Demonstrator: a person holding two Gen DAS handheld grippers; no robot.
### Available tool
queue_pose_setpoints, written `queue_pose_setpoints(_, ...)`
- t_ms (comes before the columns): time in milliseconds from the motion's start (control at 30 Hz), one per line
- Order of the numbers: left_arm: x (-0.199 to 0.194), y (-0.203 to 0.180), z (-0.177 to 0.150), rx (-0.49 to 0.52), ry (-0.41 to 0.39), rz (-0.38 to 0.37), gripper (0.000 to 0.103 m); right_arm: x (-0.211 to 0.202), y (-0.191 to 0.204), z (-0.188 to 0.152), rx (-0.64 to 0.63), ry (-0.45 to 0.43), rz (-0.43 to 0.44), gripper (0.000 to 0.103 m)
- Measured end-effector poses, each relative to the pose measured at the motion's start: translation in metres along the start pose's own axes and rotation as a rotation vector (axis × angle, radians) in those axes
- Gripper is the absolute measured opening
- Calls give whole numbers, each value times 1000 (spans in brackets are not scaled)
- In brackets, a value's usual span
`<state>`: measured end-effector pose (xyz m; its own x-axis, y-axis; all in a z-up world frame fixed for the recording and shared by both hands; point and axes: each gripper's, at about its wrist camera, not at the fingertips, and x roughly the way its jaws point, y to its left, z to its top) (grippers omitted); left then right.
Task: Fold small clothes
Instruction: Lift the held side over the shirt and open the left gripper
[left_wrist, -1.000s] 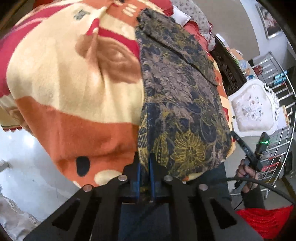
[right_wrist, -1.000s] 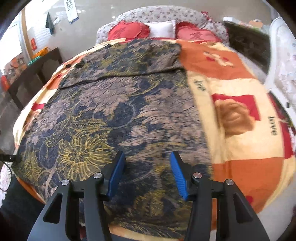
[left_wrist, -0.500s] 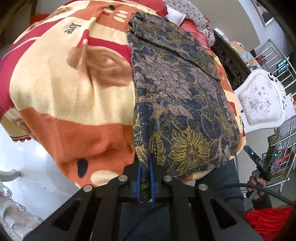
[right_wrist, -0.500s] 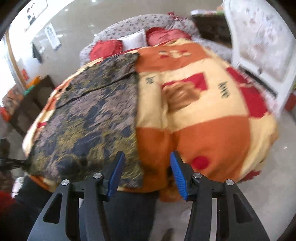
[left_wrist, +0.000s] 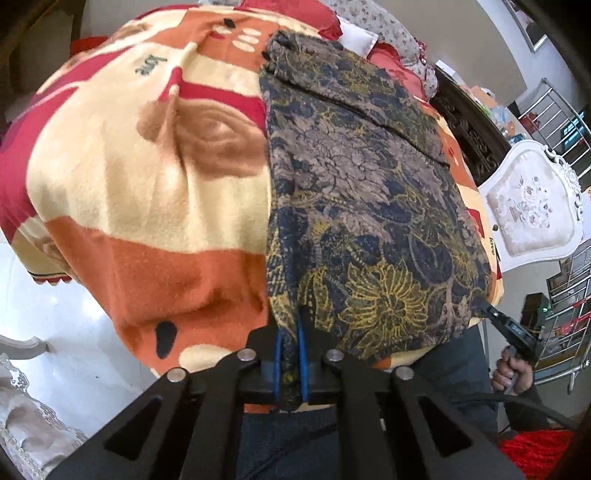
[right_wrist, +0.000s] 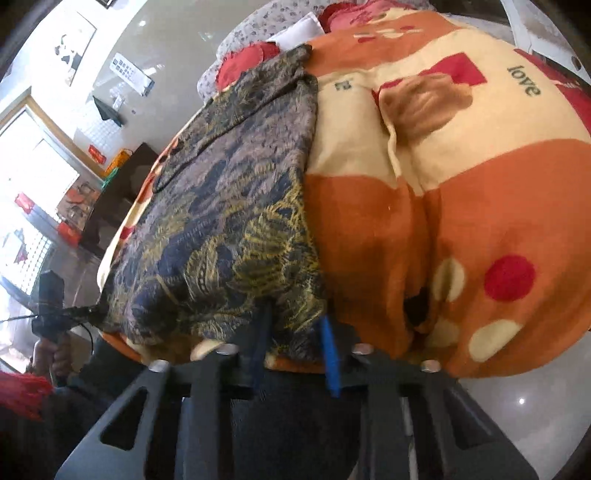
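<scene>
A dark floral patterned garment (left_wrist: 362, 206) lies flat on the bed, its near hem hanging over the edge. My left gripper (left_wrist: 290, 354) is shut on the hem's left corner, with cloth pinched between the blue pads. In the right wrist view, the garment (right_wrist: 229, 206) fills the left half. My right gripper (right_wrist: 295, 343) has its jaws closing around the hem's right corner. Cloth hangs between the blurred blue pads, which still stand a little apart. From the left wrist view, the right gripper (left_wrist: 491, 317) touches that same corner, held by a person's hand (left_wrist: 511, 373).
An orange, cream and red blanket (left_wrist: 147, 192) covers the bed. Red pillows (right_wrist: 243, 62) lie at its head. A white padded chair (left_wrist: 532, 214) and a metal rack (left_wrist: 565, 280) stand to the right, a dark cabinet (right_wrist: 110, 199) to the left. Pale tiled floor (left_wrist: 55, 317) surrounds the bed.
My right gripper swung right and down from over the garment to its near right corner, and its jaws narrowed around the hem. The left gripper kept its grip, tilting slightly.
</scene>
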<state>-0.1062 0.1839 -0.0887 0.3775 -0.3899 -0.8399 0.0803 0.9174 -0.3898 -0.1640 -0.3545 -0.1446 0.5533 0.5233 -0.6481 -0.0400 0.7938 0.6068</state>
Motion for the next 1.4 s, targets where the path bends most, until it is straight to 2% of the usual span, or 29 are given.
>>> queue_pose_setpoints(133, -16, 1, -2, -5, -31, -9, 4, -30, 18, -2, -52, -27, -9, 16)
queue_pose_setpoints(333, -65, 2, 12, -7, -128, -93, 4, -90, 67, 12, -156, -119, 84, 15)
queue_pose_setpoints(500, -113, 21, 17, -30, -235, -153, 4, -116, 106, 16, -262, -142, 155, 15)
queue_pose_setpoints(567, -130, 30, 12, -36, -261, -206, 4, -132, 111, 17, -273, -151, 171, 15)
queue_pose_setpoints(700, -150, 26, -6, 29, -277, -305, 4, -163, 116, 16, -297, -166, 175, 15)
queue_pose_setpoints(833, -163, 9, -12, 91, -309, -365, 4, -192, 117, 21, -299, -192, 200, 15)
queue_pose_setpoints(967, -144, 9, 12, 49, -314, -304, 4, -193, 115, 36, -301, -212, 188, 15)
queue_pose_setpoints(1067, -112, 12, 50, -26, -314, -221, 4, -171, 106, 60, -254, -233, 179, 15)
queue_pose_setpoints(1133, -88, 14, 85, -86, -329, -178, 4, -144, 100, 83, -228, -249, 139, 15)
queue_pose_setpoints(1200, -67, 14, 119, -110, -362, -158, 4, -109, 91, 113, -192, -259, 55, 15)
queue_pose_setpoints(1300, -31, 6, 174, -101, -387, -86, 4, -63, 83, 156, -158, -270, -85, 15)
queue_pose_setpoints(1400, 7, 0, 225, -98, -396, -29, 4, -23, 73, 197, -123, -290, -160, 15)
